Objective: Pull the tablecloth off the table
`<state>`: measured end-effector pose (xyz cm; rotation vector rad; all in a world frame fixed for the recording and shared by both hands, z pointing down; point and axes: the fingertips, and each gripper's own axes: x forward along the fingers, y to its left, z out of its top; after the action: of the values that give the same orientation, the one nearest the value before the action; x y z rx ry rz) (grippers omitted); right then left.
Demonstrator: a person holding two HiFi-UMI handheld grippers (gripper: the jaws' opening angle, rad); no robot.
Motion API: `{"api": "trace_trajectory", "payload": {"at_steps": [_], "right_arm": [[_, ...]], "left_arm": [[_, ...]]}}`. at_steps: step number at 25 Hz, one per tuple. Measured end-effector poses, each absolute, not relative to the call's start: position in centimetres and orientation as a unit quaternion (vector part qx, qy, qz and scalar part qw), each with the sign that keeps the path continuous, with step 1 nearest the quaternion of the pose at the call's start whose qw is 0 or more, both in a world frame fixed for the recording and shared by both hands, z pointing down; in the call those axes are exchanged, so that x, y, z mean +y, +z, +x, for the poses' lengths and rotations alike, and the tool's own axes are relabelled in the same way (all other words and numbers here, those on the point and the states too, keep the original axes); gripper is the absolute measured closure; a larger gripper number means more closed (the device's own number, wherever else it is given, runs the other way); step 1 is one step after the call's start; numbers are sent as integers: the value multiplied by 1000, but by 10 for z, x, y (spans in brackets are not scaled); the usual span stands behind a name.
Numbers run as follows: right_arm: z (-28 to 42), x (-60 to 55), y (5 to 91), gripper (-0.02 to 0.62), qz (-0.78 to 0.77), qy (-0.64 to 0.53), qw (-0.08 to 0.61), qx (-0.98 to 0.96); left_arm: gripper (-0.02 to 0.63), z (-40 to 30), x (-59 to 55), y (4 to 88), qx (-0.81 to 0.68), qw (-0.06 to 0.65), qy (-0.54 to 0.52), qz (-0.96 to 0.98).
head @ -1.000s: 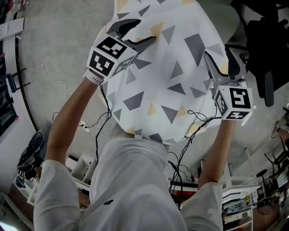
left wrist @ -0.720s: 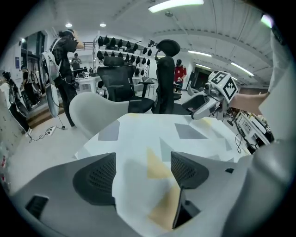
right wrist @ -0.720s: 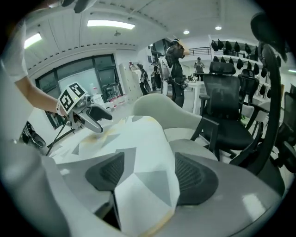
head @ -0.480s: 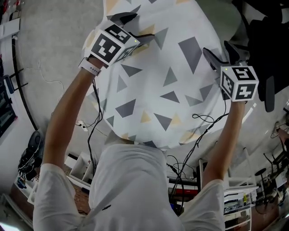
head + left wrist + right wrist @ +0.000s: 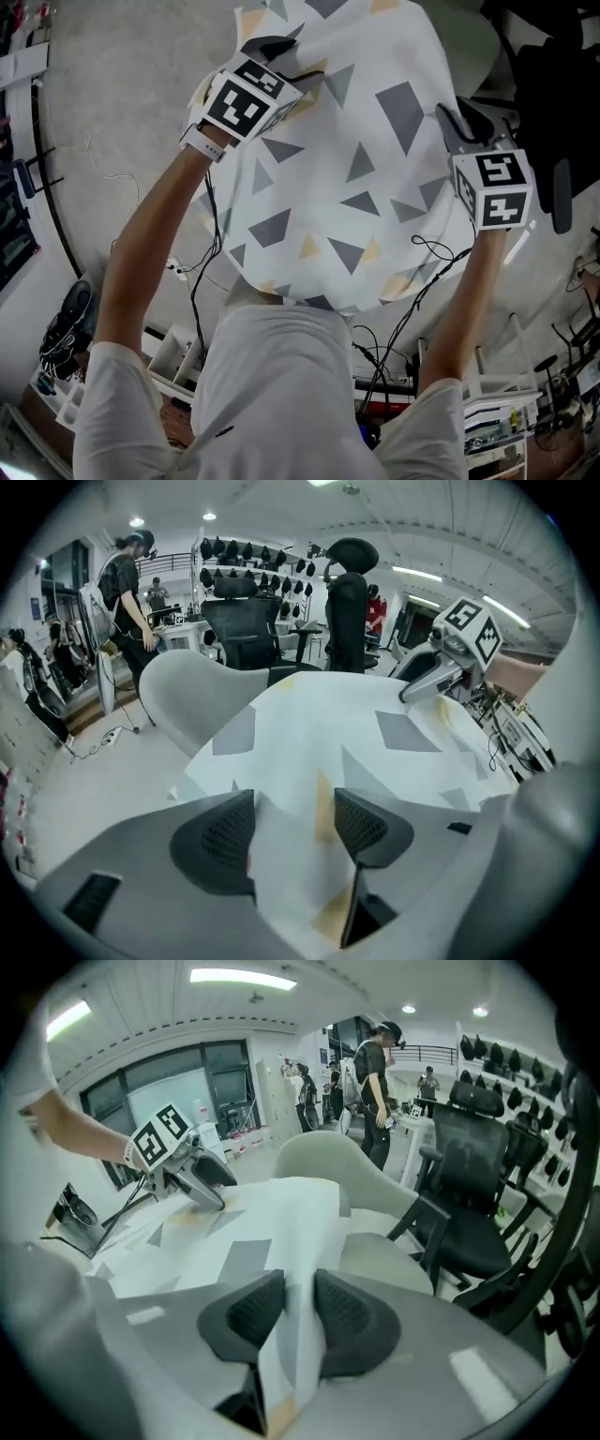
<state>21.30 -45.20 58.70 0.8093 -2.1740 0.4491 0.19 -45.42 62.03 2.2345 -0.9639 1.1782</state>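
1. Now our left gripper (image 5: 292, 822) and right gripper (image 5: 298, 1312) have come down onto the cloth (image 5: 347, 178), one at each side edge. Both sets of jaws have just been closing.
2. Between the right gripper's pads stands a thin upright fold of cloth. The pads press it from both sides, so that gripper is clenched on it, and the rest of the cloth spreads out ahead of the jaws.
3. The left gripper has closed less far. A broader ridge of cloth fills the gap and touches both pads, so we read it as a grip, though a looser one.
4. The cloth still lies spread over the table and hides it. Nothing has slid off yet.
5. We judge the grasping about done, with the pull to come next. The left hold looks likelier to slip when we drag.
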Motion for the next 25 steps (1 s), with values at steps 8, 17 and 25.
{"api": "trace_trajectory", "payload": {"at_steps": [8,17,25], "right_arm": [[195,-424,534,532,347,136,352,-859],[185,-380,466,541,394,108,313,-858],[164,-313,386,548,452,62,267,-849]], "left_arm": [[492,-3,-440,585,-368,174,438,801],[541,-13,-398,508,-397,129,391,820],[549,-32,-329,424,-405,109,339,842]]}}
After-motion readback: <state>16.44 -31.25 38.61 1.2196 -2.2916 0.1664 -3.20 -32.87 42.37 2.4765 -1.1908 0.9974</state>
